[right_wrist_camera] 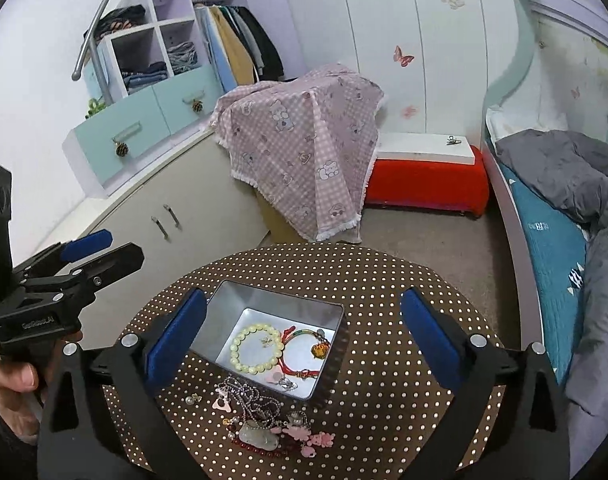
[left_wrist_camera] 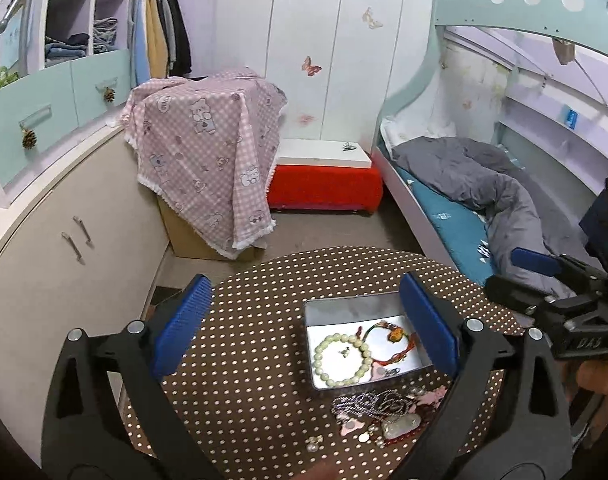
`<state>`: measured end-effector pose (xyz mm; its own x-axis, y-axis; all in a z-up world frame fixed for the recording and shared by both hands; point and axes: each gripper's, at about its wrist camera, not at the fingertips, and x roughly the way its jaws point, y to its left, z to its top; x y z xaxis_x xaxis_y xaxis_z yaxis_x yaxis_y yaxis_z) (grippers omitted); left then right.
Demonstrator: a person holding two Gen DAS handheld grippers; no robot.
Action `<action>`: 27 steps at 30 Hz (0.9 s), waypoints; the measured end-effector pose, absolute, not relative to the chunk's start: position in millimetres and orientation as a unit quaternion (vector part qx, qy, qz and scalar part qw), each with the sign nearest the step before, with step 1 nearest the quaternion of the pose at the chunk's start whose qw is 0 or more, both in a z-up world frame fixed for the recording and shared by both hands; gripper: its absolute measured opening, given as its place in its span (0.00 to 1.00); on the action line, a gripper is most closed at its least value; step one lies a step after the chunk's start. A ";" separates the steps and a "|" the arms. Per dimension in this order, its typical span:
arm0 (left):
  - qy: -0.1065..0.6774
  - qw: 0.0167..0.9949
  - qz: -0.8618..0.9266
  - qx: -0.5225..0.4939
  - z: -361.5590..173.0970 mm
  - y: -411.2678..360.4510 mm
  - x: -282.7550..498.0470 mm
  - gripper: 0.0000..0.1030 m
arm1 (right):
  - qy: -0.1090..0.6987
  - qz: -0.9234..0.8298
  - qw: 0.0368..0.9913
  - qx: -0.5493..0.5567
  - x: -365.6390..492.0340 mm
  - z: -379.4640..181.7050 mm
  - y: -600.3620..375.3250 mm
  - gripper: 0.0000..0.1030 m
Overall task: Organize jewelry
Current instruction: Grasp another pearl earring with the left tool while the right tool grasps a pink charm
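A silver metal tin (left_wrist_camera: 345, 310) (right_wrist_camera: 240, 300) stands open on the round brown polka-dot table (left_wrist_camera: 248, 360) (right_wrist_camera: 383, 300). Inside lie a pale green bead bracelet (left_wrist_camera: 335, 360) (right_wrist_camera: 240, 350), a red cord bracelet (left_wrist_camera: 387, 340) (right_wrist_camera: 304, 354) with an orange charm, and small pieces. A heap of loose jewelry (left_wrist_camera: 383, 412) (right_wrist_camera: 264, 420), with chains, pink charms and a pale stone, lies in front of the tin. A small pearl earring (left_wrist_camera: 315, 443) (right_wrist_camera: 192, 399) lies apart. My left gripper (left_wrist_camera: 307, 328) hovers open and empty above the tin. My right gripper (right_wrist_camera: 304, 340) hovers open and empty over tin and heap.
A box under a pink checked cloth (left_wrist_camera: 208, 152) (right_wrist_camera: 304, 140) and a red bench (left_wrist_camera: 323, 184) (right_wrist_camera: 427, 184) stand beyond the table. A beige cabinet (left_wrist_camera: 64, 240) (right_wrist_camera: 176, 200) is left, a bed with a grey duvet (left_wrist_camera: 483, 184) (right_wrist_camera: 563, 168) right.
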<state>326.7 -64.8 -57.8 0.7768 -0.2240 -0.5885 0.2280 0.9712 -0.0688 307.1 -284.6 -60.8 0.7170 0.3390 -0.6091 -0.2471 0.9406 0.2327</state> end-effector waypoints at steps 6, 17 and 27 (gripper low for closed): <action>0.308 0.946 -0.101 0.002 -67.6 -43.1 307.5 0.90 | 0.332 0.155 0.927 0.081 278.6 -64.2 -299.4 0.92; 0.331 0.938 -0.103 0.016 -113.6 -24.3 272.5 0.90 | 0.347 0.141 0.923 0.090 233.8 -90.6 -309.8 0.92; 0.363 0.925 -0.111 0.038 -156.7 -30.5 254.2 0.90 | 0.390 0.124 0.909 0.081 215.1 -131.0 -312.9 0.92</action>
